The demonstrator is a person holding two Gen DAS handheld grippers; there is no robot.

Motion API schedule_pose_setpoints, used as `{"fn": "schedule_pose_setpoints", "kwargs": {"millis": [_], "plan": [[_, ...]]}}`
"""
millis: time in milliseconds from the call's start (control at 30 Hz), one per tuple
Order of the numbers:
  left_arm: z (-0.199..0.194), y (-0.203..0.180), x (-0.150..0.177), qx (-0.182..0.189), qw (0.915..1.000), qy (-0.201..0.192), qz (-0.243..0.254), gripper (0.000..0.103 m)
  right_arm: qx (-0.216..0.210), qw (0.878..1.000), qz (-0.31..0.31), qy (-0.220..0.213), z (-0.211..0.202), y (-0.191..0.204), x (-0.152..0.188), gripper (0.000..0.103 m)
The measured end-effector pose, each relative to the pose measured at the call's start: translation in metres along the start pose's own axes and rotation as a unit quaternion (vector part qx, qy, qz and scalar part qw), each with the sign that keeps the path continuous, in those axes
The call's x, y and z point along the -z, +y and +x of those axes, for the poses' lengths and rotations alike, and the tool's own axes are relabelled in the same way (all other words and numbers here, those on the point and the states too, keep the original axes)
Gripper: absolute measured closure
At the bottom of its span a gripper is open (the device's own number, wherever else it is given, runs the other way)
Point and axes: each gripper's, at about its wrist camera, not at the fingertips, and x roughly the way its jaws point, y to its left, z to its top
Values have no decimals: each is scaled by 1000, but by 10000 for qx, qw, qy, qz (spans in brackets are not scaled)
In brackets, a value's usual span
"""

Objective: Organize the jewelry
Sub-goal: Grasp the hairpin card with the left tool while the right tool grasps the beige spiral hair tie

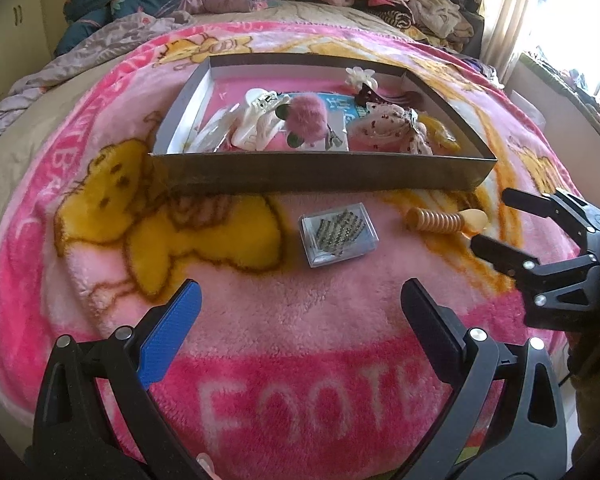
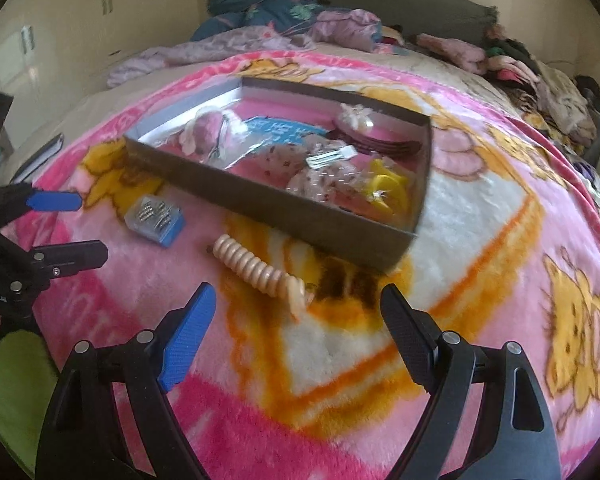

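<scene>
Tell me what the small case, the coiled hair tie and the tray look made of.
Small case: clear hard plastic, glossy; the metallic clips inside show through its lid.
Coiled hair tie: smooth peach plastic or rubber, shiny highlights along the spiral.
Tray: probably cardboard, with thin straight matte dark walls and a paler inside.

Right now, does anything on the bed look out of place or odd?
Two items lie on the blanket outside the tray: a small clear box of hair clips and a peach spiral hair tie, both beside the tray's near wall. Everything else sits inside. Both grippers, left gripper and right gripper, hover open, empty.
</scene>
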Motion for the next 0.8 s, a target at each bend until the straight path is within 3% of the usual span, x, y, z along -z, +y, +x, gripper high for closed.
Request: {"fn": "schedule_pose_setpoints", "kwargs": {"millis": [167, 333, 433, 500, 533, 667, 800], "plan": [[8, -1, -3, 82, 9999, 75, -92, 12, -131, 9993, -331, 112, 19, 5, -8, 24], [16, -5, -6, 184, 9996, 157, -129, 15, -409, 9975, -467, 323, 39, 11, -10, 47], [23, -7, -10, 232, 9994, 200, -158, 18, -437, 9979, -412, 232, 40, 11, -5, 58], [27, -7, -12, 243, 9993, 220, -204, 19, -483, 9981, -350, 159, 37, 9, -1, 73], [29, -7, -13, 251, 9992, 229, -223, 23, -514, 9981, -323, 143, 35, 8, 1, 80], [38, -9, -18, 265, 9989, 254, -294, 32, -552, 9983, -170, 54, 25, 5, 8, 81], [44, -12, -19, 165, 9994, 232, -184, 60, -608, 9981, 47, 20, 17, 3, 16, 81]]}}
